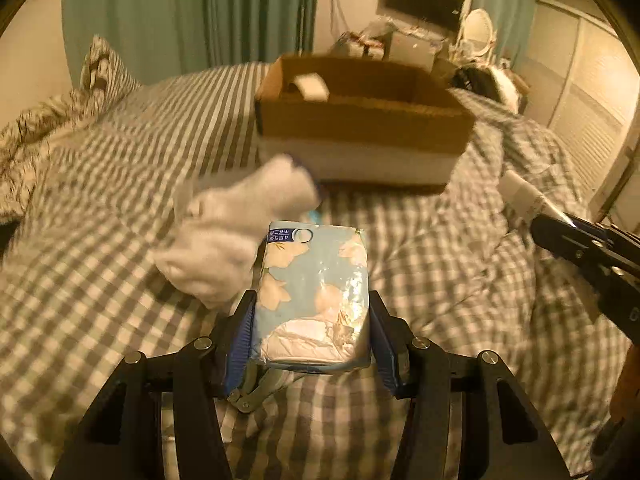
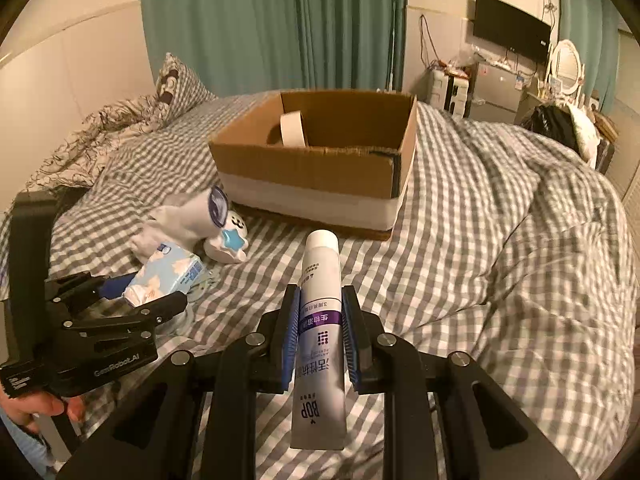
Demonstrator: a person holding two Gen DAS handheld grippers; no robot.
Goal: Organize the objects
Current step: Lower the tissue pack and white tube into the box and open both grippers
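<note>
My left gripper (image 1: 312, 304) is shut on a light-blue flowered tissue pack (image 1: 314, 288) and holds it just above the checked bedspread. It also shows at the left of the right wrist view (image 2: 132, 300), with the tissue pack (image 2: 168, 272) in it. My right gripper (image 2: 320, 300) is shut on a white and purple tube (image 2: 320, 320), cap pointing away. An open cardboard box (image 2: 316, 164) stands ahead on the bed with a white roll (image 2: 292, 128) inside. The box also shows in the left wrist view (image 1: 360, 120).
A white sock (image 1: 236, 232) and a small white plush toy with a blue star (image 2: 232, 236) lie in front of the box on the left. Metal nail clippers (image 1: 252, 392) lie under the tissue pack. Pillows (image 2: 176, 80) lie at the far left, a rumpled duvet (image 2: 540, 220) on the right.
</note>
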